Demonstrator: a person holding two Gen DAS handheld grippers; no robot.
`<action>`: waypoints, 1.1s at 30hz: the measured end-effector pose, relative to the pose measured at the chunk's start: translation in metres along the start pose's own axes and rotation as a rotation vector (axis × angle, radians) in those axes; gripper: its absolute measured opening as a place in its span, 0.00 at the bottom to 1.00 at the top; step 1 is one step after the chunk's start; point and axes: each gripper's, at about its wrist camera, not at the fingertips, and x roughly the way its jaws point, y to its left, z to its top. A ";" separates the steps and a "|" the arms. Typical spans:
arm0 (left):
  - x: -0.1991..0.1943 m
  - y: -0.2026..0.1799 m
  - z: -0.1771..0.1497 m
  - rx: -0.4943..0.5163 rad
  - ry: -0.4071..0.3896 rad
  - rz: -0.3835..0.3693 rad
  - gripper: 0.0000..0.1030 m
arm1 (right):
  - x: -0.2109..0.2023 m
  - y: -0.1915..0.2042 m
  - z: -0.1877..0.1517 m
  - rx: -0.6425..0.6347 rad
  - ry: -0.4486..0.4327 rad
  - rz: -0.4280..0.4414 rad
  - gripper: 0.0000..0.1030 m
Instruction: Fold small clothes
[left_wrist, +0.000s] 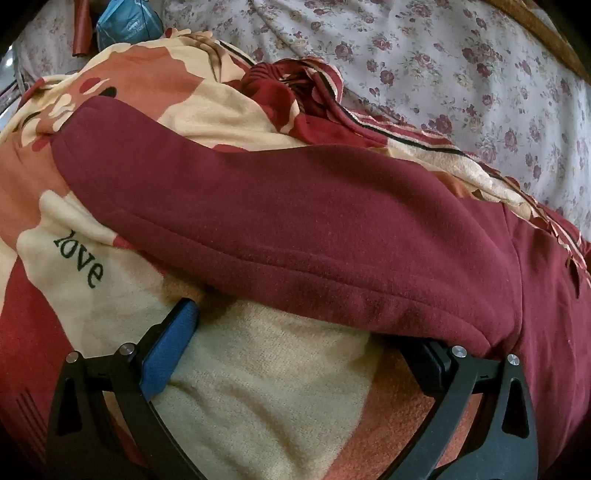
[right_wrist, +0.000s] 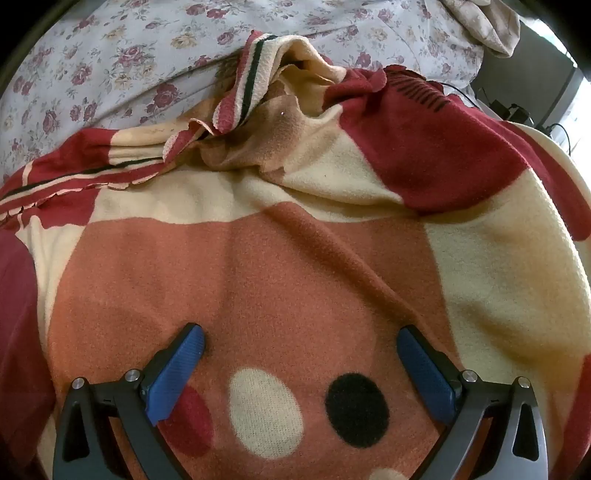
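The maroon garment (left_wrist: 295, 221) lies stretched across the patterned blanket (right_wrist: 295, 258) on the bed, its near hem draping over the left gripper (left_wrist: 303, 332), whose fingers gape wide to take it, while the right gripper (right_wrist: 299, 343) hovers equally wide and empty above blanket.

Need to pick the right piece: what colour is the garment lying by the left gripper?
Plain maroon garment, clearest in the left wrist view.

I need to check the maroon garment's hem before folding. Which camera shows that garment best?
The left wrist view: the maroon garment stretches across the frame on the patterned blanket, hem stitching visible, just ahead of the open left gripper. The right wrist view catches only a maroon sliver at its left edge.
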 end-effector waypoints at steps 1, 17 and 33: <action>0.000 0.000 0.000 0.000 -0.001 0.000 1.00 | 0.000 0.000 0.000 0.000 0.000 0.000 1.00; 0.000 0.000 0.000 0.001 -0.002 0.001 1.00 | 0.000 0.000 0.000 0.000 0.000 0.000 1.00; -0.003 -0.001 -0.002 0.023 0.017 -0.002 1.00 | 0.000 0.000 0.000 0.000 0.000 0.000 1.00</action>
